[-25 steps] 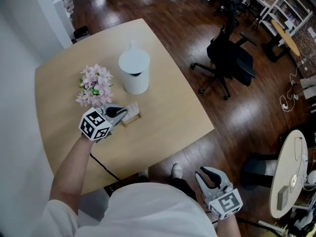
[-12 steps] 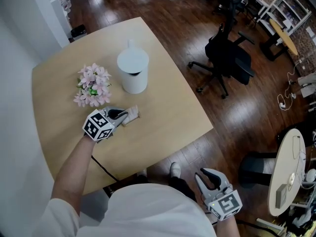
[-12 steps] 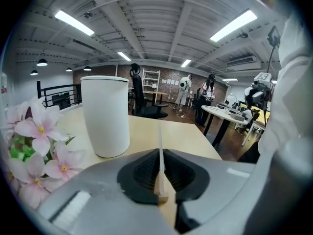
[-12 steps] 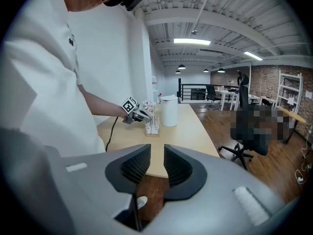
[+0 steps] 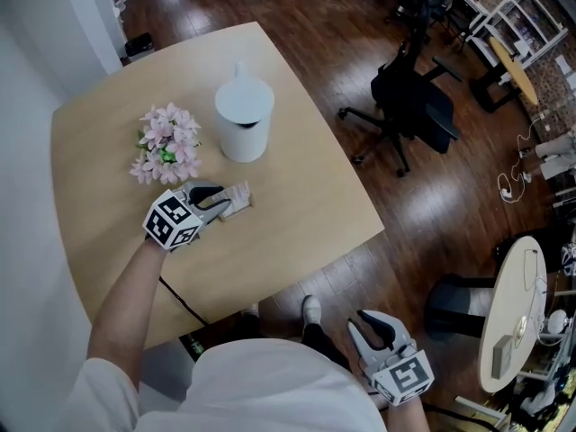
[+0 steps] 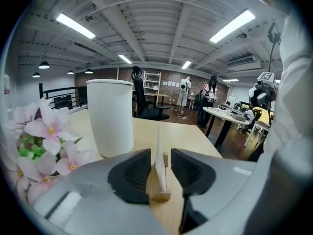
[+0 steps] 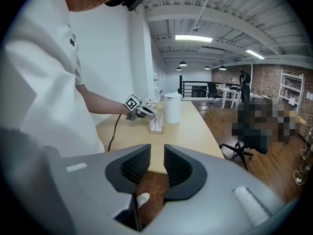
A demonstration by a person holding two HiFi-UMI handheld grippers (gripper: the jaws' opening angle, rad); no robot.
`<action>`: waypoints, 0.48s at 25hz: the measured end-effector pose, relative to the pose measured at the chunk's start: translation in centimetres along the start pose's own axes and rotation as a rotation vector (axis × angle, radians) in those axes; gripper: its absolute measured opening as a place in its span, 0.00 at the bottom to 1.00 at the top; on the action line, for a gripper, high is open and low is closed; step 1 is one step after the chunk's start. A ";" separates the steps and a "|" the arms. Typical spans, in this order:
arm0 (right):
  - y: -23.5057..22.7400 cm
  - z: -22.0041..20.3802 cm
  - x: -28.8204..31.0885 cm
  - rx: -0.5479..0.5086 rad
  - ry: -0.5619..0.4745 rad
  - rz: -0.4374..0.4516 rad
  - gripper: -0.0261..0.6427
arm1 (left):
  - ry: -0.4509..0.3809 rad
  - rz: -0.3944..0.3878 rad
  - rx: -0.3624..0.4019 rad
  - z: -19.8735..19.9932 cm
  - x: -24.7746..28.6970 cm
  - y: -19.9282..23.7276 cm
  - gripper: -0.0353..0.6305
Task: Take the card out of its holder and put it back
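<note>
The left gripper (image 5: 216,202) rests low over a pale wooden worktop (image 5: 297,214). Its fingers (image 6: 133,173) have just been opening and now stand wide apart. Between them a thin white card (image 6: 159,153) stands upright on its edge, seated in the slot of a small wooden holder (image 6: 159,194). A narrow gap shows on each side of the card, so neither finger presses on it. The holder sits on the worktop, near the left side, just nearer than a white canister (image 5: 244,120) and to the right of a bunch of pink flowers (image 5: 165,147). The right gripper (image 5: 372,324) is held off the near right edge of the worktop, well apart from the card. Its fingers are parted with nothing between them; only the dark wooden floor (image 5: 360,88) and a white shoe (image 7: 143,199) show beyond. A black cable (image 5: 180,300) crosses the near edge of the worktop below the left arm. A black office chair (image 5: 414,106) stands on the floor to the right, and a round white table (image 5: 517,313) stands further right. The canister's lid is on, so its contents cannot be seen.
</note>
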State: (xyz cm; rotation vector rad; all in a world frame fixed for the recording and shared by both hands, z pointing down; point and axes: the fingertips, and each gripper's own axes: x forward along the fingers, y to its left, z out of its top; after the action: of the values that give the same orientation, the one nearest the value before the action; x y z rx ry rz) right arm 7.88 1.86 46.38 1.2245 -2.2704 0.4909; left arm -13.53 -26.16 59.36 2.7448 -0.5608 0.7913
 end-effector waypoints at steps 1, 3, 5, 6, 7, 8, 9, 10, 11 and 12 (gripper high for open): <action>0.1 -0.2 0.0 -0.001 0.000 0.003 0.17 | -0.008 0.014 0.001 0.0 -0.4 0.1 0.26; 0.1 -0.6 0.3 -0.011 -0.005 0.021 0.17 | -0.028 0.057 0.001 0.0 -1.6 0.4 0.29; 0.0 -0.9 0.6 -0.036 -0.013 0.050 0.17 | -0.064 0.114 -0.026 0.1 -3.4 0.5 0.29; -0.1 -1.0 0.6 -0.049 -0.019 0.064 0.17 | -0.085 0.142 -0.044 0.2 -4.4 0.1 0.29; -0.3 -1.1 0.3 -0.058 -0.025 0.078 0.17 | -0.100 0.170 -0.058 0.2 -5.5 -0.7 0.29; -0.4 -1.2 -0.1 -0.066 -0.032 0.090 0.17 | -0.110 0.198 -0.065 0.3 -6.6 -1.8 0.29; -0.6 -1.4 -0.6 -0.075 -0.043 0.103 0.17 | -0.118 0.224 -0.067 0.4 -7.6 -3.1 0.29; -0.8 -1.6 -1.2 -0.087 -0.054 0.118 0.18 | -0.130 0.245 -0.070 0.6 -8.5 -4.7 0.29; -1.1 -1.8 -1.8 -0.101 -0.064 0.133 0.18 | -0.147 0.257 -0.077 1.0 -9.3 -6.5 0.29; -1.4 -2.1 -2.5 -0.116 -0.074 0.149 0.18 | -0.170 0.264 -0.091 1.3 -9.9 -8.6 0.29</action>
State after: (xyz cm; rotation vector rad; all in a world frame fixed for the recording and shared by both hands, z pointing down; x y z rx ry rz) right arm 10.77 3.87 46.74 1.0376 -2.4283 0.3672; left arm -17.06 -15.94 51.84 2.7031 -0.9847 0.5716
